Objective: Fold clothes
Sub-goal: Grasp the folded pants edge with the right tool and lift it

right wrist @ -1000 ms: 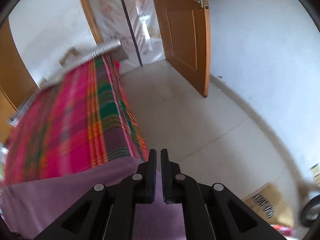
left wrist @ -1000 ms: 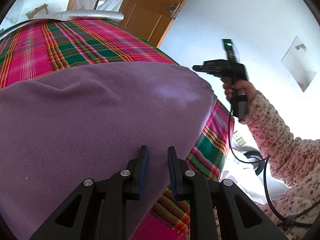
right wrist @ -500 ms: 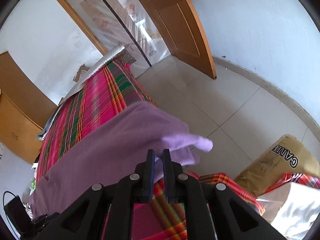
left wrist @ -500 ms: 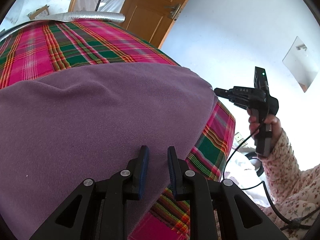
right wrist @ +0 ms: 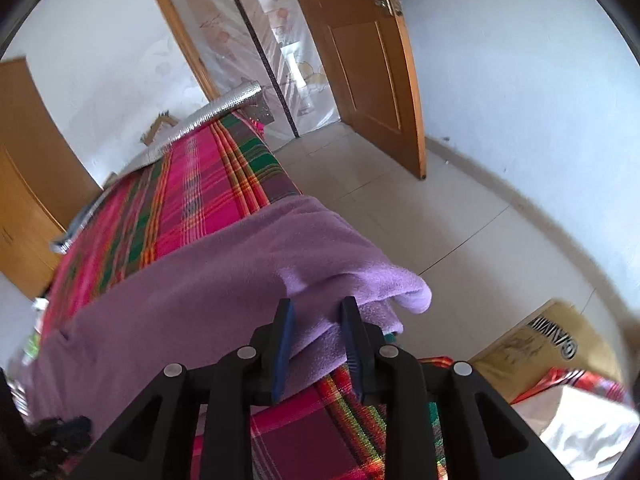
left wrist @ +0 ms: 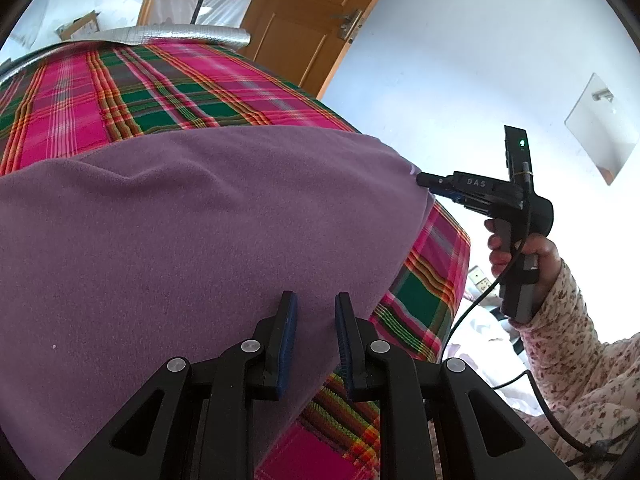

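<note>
Purple fleece garment (left wrist: 192,232) lies spread across the plaid-covered bed (left wrist: 120,92), soft, limp, best taken at its corners. Left gripper (left wrist: 316,312) gapes empty at the near edge; right gripper (right wrist: 316,320), jaws apart, straddles the right corner.

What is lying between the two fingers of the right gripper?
In the right wrist view, a fold of the purple garment lies between the open fingers of the right gripper, over the plaid bedcover.

Open floor (right wrist: 460,216) right of bed (right wrist: 208,200) (box (right wrist: 548,344) near corner).
</note>
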